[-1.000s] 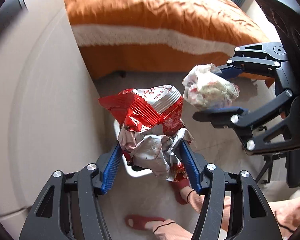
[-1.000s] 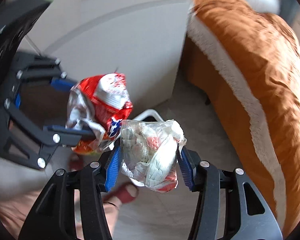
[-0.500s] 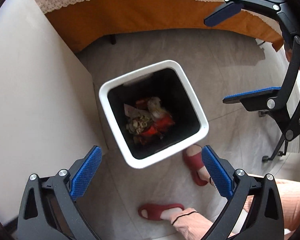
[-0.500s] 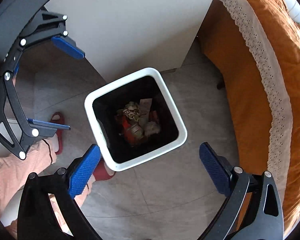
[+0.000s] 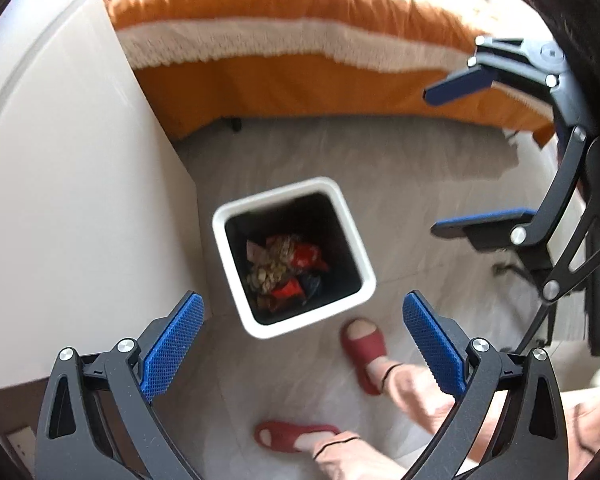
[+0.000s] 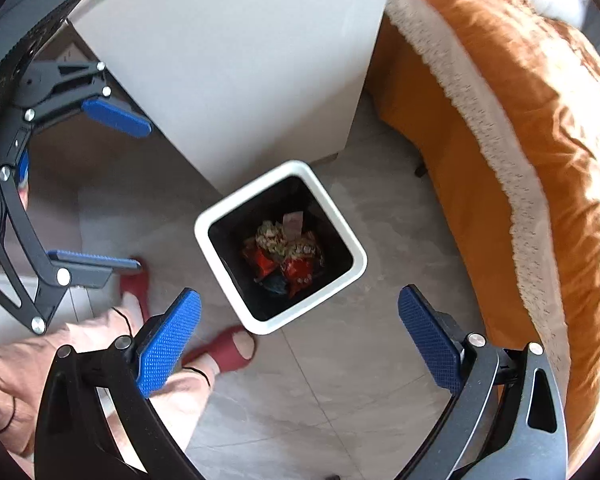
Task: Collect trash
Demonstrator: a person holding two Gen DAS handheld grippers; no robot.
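A white square trash bin (image 5: 228, 216) (image 6: 332, 204) with a dark inside stands on the grey floor below both grippers. Crumpled wrappers (image 5: 284, 268) (image 6: 286, 256), red, beige and blue, lie at its bottom. My left gripper (image 5: 302, 312) hangs above the bin, pointing steeply down, open and empty. My right gripper (image 6: 300, 312) hangs beside it, also open with nothing between its blue pads. Each gripper shows in the other's view: the right gripper (image 5: 480, 152) at the right edge, the left gripper (image 6: 100, 188) at the left edge.
A white cabinet panel (image 5: 80, 200) (image 6: 240, 60) stands against the bin. A bed with an orange cover (image 5: 300, 40) (image 6: 520, 140) lies beyond. The person's feet in red slippers (image 5: 364, 348) (image 6: 228, 350) stand close beside the bin.
A second ago the left gripper held a red snack bag and the right a crumpled white wrapper. Both jaws opened wide and the trash dropped into the bin. The views then pulled back.
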